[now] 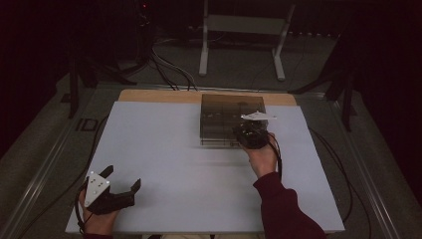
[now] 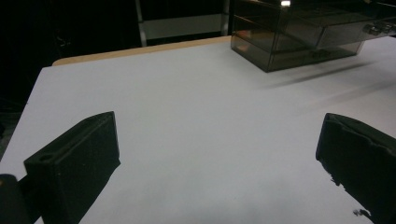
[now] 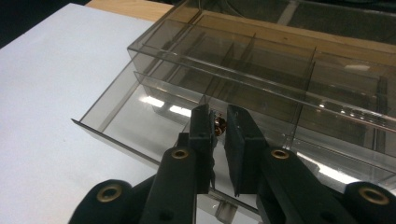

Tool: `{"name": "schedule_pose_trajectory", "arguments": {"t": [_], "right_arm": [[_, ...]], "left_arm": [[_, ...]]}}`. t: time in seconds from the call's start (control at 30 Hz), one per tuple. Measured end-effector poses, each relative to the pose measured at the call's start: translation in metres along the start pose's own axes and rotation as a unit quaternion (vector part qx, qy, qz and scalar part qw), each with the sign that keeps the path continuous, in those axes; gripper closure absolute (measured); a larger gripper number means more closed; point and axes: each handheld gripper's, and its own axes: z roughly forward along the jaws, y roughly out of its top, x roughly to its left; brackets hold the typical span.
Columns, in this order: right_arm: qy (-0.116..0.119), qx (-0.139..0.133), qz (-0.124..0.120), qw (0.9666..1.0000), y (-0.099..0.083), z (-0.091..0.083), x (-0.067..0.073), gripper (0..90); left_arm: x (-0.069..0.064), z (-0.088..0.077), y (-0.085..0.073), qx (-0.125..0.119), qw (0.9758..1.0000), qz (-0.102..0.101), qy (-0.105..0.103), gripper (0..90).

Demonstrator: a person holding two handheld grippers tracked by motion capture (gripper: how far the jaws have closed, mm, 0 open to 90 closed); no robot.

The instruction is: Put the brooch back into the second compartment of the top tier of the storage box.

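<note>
A see-through box with drawers (image 1: 231, 119) sits at the far side of the white table (image 1: 164, 164), and everything here is told from that box. Its bottom drawer (image 3: 140, 126) is pulled out toward the person. The right gripper (image 3: 221, 135) is right at the front of the box, over the open drawer, and its black jaws are squeezed close together on a tiny brown thing (image 3: 219, 126). That tiny thing sits straight ahead of the fingers, just past their tips, above the drawer floor. The drawer's long side runs across the gripper, from left to right, so I think the next move depends on which little section under the jaws is the right one. The right hand (image 1: 262, 158) is the near one. The left gripper (image 1: 113, 191) is far from the box, down at the near left corner of the table, with its jaws wide apart and nothing between them. The tiny thing is mostly hidden by the jaws, so I cannot tell what it is. The room behind the box is very dark.
</note>
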Motion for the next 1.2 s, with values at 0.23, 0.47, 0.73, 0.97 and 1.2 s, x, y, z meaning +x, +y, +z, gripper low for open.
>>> {"name": "schedule_pose_trajectory", "arguments": {"t": [0.23, 0.47, 0.73, 0.97, 1.2], "right_arm": [[-0.003, 0.012, 0.003, 0.9999, -0.001, 0.008, -0.003, 81.7], [-0.004, 0.021, 0.004, 0.9998, -0.002, 0.013, -0.006, 81.4], [-0.008, 0.036, 0.007, 0.9993, -0.003, 0.02, -0.008, 80.8], [-0.011, 0.04, 0.009, 0.9991, -0.004, 0.023, -0.01, 80.8], [-0.004, 0.031, 0.015, 0.9994, -0.004, 0.019, -0.01, 71.5]], "left_arm": [[0.0, 0.0, 0.0, 0.001, 1.0, 0.0, 0.0, 0.5], [0.0, 0.0, 0.0, 0.001, 1.0, -0.001, 0.0, 0.5], [0.0, 0.0, 0.0, 0.001, 1.0, 0.0, 0.0, 0.5], [0.0, 0.0, 0.0, 0.001, 1.0, 0.0, 0.0, 0.5], [0.0, 0.0, 0.0, 0.002, 1.0, 0.0, -0.001, 0.5]]}}
